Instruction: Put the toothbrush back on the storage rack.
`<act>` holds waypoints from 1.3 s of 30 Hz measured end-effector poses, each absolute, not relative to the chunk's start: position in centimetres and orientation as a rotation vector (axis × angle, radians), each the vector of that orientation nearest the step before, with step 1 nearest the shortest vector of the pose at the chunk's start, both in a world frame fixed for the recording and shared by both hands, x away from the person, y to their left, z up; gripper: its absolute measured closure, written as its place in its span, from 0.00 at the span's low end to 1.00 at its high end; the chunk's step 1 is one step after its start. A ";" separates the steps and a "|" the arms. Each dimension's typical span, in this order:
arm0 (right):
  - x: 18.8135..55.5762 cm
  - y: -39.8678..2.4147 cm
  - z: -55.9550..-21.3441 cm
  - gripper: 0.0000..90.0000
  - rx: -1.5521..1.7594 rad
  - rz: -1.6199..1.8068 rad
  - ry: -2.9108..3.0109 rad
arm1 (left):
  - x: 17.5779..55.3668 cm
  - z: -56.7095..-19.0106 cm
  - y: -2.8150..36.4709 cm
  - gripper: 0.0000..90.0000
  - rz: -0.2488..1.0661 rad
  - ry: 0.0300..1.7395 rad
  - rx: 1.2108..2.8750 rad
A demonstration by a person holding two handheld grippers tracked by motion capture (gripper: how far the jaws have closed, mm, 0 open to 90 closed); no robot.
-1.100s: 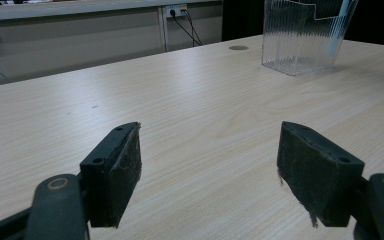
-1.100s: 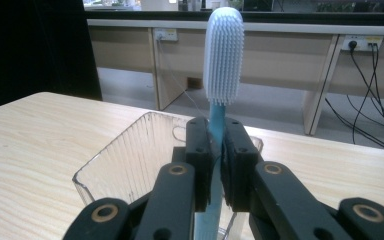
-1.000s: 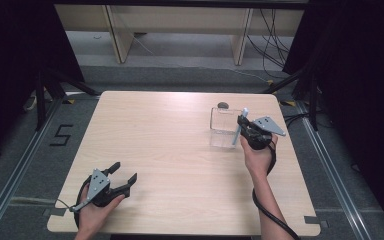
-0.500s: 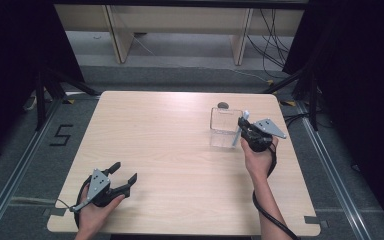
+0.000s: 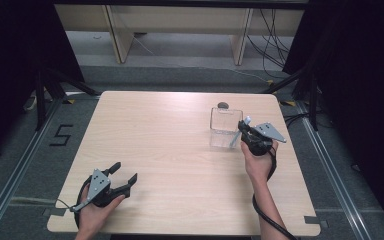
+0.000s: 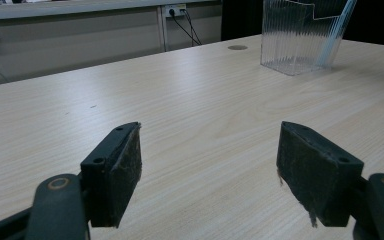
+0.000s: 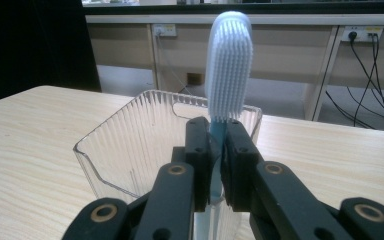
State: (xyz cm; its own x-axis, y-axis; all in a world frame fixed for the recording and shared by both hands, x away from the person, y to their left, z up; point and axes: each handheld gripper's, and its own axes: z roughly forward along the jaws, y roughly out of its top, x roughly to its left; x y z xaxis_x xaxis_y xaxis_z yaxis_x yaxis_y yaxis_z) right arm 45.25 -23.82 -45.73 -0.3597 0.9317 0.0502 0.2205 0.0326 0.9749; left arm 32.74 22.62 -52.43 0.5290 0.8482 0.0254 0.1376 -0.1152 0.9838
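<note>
Right now you are working over the wooden table (image 5: 180,150); the clear ribbed container (image 5: 225,126) is standing near its far right. Your left gripper (image 5: 123,172) is resting with jaws apart, while your right gripper (image 5: 241,125) is clamping the toothbrush (image 7: 228,65) at the container's rim.

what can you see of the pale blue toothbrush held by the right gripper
The pale blue plastic toothbrush has a long oval head thick with whitish bristles and a slim, slightly translucent blue handle. It stands nearly upright, head up, bristles facing the right gripper's camera. The right gripper is shut on its neck just below the head. From the high view the lower handle slants down into the clear ribbed plastic holder at the table's far right; whether its tip touches the bottom is unclear.
</note>
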 end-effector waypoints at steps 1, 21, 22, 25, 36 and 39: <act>45.2 -23.8 -45.7 0.93 1.186 1.366 1.656 | 32.7 -52.4 22.6 0.28 0.754 0.861 1.595; 45.2 -24.0 -45.6 0.75 1.188 1.331 1.640 | 32.8 -52.4 22.6 0.28 0.752 0.861 1.597; 45.2 -23.9 -45.6 0.72 1.197 1.333 1.640 | 32.8 -52.4 22.6 0.28 0.752 0.861 1.597; 45.2 -24.1 -45.5 0.66 1.182 1.304 1.647 | 32.7 -52.4 22.6 0.28 0.752 0.860 1.598; 44.4 -24.1 -45.4 0.46 1.240 1.278 1.670 | 32.7 -52.4 22.6 0.28 0.754 0.865 1.599; 44.2 -24.6 -45.4 0.42 1.236 1.274 1.705 | 32.7 -52.4 22.6 0.28 0.754 0.865 1.601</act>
